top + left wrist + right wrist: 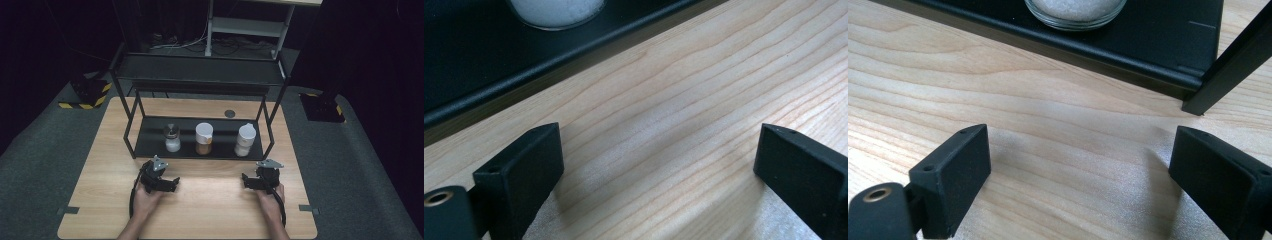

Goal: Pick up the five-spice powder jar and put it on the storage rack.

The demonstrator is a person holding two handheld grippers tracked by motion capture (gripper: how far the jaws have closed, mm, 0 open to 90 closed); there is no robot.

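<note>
Three jars stand in a row on the bottom shelf of a black metal rack [150,150]: a small jar of white grains with a grey cap [172,137], a jar of brown powder with a white lid [204,138], and a white-lidded jar of white grains [245,140]. My left gripper [161,181] rests on the wooden table [210,210] in front of the rack's left half, open and empty [659,165]. My right gripper [256,181] rests before the right half, also open and empty [1078,170]. The base of a white-grain jar [555,10] shows in the left gripper view, another jar base [1075,11] in the right gripper view.
The rack has a bare upper shelf [200,70] and thin black legs; its front right leg [1228,65] stands close ahead of my right gripper. A small round grommet [229,113] sits in the table behind the rack. Grey carpet surrounds the table.
</note>
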